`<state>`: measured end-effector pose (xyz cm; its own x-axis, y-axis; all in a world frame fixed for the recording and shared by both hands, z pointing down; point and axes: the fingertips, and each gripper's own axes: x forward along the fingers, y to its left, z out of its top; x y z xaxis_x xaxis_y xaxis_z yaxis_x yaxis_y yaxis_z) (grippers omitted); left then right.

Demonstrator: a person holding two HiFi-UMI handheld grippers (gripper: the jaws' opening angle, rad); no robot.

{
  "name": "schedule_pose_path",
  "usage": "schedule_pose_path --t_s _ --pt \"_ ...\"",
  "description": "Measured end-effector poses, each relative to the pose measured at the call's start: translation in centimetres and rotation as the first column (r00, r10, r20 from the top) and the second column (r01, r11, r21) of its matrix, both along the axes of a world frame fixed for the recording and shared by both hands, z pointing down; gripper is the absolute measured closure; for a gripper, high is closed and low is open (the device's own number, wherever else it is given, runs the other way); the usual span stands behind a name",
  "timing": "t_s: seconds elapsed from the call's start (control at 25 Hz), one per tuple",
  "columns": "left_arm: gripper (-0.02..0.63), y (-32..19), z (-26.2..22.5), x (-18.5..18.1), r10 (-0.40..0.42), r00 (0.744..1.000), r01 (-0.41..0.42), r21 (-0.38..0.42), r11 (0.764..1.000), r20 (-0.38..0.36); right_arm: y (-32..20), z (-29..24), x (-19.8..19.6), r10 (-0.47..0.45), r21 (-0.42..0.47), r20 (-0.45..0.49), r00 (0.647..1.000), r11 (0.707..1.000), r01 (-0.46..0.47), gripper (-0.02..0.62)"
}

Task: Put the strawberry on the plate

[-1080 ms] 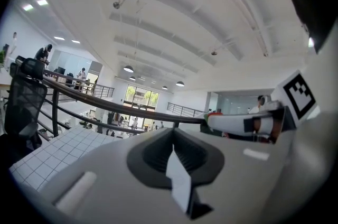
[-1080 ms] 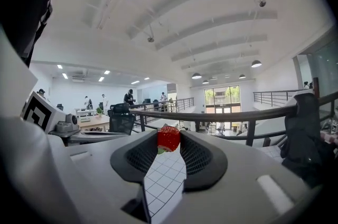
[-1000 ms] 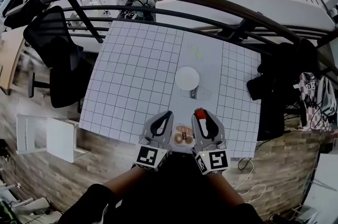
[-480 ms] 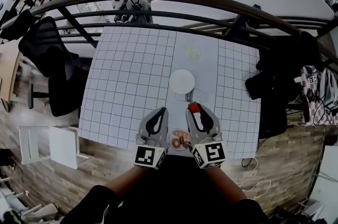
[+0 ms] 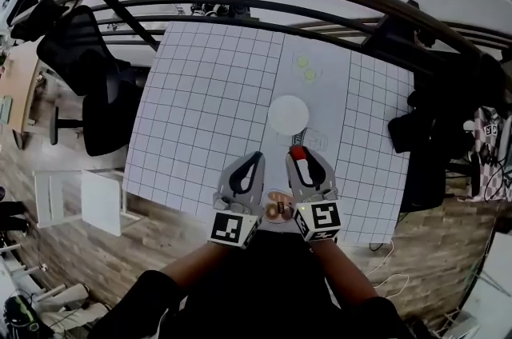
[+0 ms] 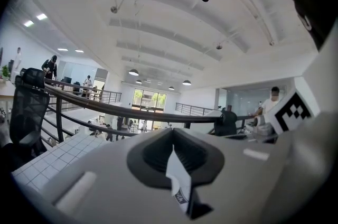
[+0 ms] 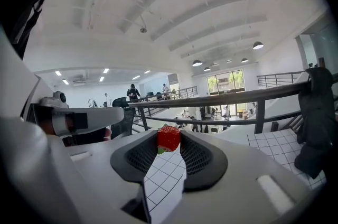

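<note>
Right gripper point(image 5: 304, 161), clamped on the strawberry point(image 7: 169, 138), has advanced toward the plate point(image 5: 288, 114), now near its 6 o'clock edge. Transport underway; next: carry over, lower, release. Left gripper point(image 5: 244, 169) jaws together, empty

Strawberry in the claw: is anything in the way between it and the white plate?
Nothing tall does. The red strawberry, pinched in the right claw, is just short of the round white plate. Only a small see-through thing lies flat on the gridded table between them, a bit to the right.
</note>
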<state>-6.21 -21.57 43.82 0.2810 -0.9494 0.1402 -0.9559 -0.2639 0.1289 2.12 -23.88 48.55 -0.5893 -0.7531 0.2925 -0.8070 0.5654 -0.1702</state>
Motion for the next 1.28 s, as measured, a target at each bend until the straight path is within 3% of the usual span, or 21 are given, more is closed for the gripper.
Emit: schedule_pose_path --t_s 0.44,0.8,1.04,1.28 --pt "0.597 -1.0 2.2 0.8 -0.022 1.0 0.022 -0.04 0.999 -0.014 -4.7 4.5 0.0 -0.029 -0.056 -0.055 0.998 0.998 0.026 0.467" --pt "0.597 -1.4 3.7 -0.3 -0.063 0.998 0.061 -0.071 0.996 -0.027 -6.6 9.6 -1.4 -0.104 -0.145 -0.121 0.987 0.986 0.086 0.466" --pt "0.597 -1.6 4.4 -0.8 -0.085 0.996 0.083 -0.081 0.993 -0.022 -8.9 13.7 -1.8 -0.174 -0.102 -0.248 0.953 0.983 0.153 0.466" --pt "0.597 -1.3 4.9 -1.5 -0.119 0.993 0.116 -0.097 0.988 -0.026 -10.2 18.0 -1.8 -0.227 -0.195 -0.271 0.936 0.965 0.178 0.466"
